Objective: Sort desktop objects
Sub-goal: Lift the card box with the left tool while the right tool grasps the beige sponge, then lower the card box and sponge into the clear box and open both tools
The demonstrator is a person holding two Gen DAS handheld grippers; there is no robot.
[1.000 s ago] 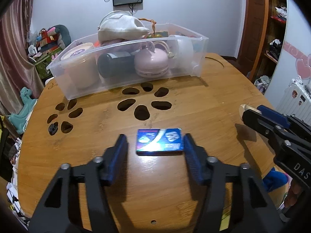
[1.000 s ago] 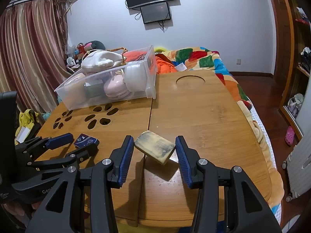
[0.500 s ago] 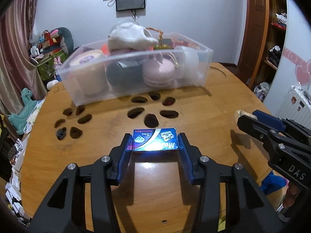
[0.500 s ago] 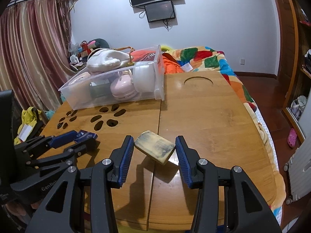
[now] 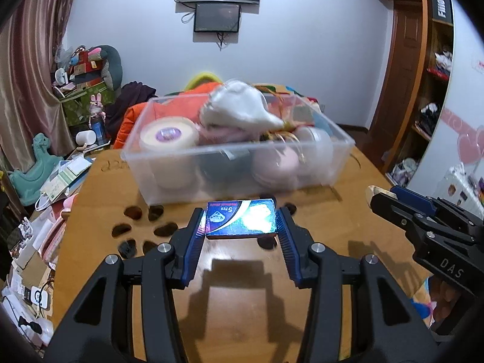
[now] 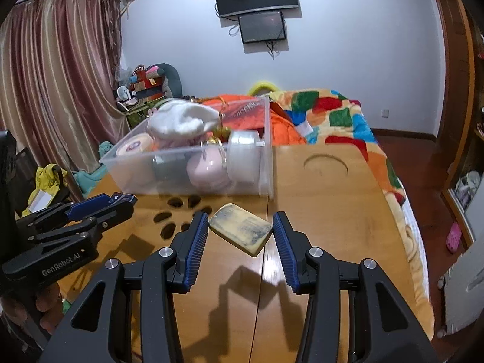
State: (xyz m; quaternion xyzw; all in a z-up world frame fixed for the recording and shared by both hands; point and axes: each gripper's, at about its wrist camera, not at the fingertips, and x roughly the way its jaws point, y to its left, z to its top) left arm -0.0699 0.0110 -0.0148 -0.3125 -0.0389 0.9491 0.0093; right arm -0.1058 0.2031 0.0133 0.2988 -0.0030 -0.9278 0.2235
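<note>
A big wooden table (image 5: pixel 248 308) holds a clear plastic bin (image 5: pixel 242 163) near its far side, and the bin is full of things: a white roll of tape (image 5: pixel 168 134) at its left end, a soft white cloth thing (image 5: pixel 239 110) piled on top, and a round pink thing (image 6: pixel 208 171) pressed against the front wall. The left gripper (image 5: pixel 241 233) is clamped on a shiny blue box (image 5: pixel 241 218), with one blue pad on each short end. The box is held flat above the table, just in front of the bin, and its long side runs left to right across the view. The right gripper (image 6: pixel 241 233) squeezes a yellow block (image 6: pixel 240 228) with dark smudges on it. The block is up off the table and casts a shadow below. It is tilted, with its long side running from upper left to lower right and its near corner pointing down.
</note>
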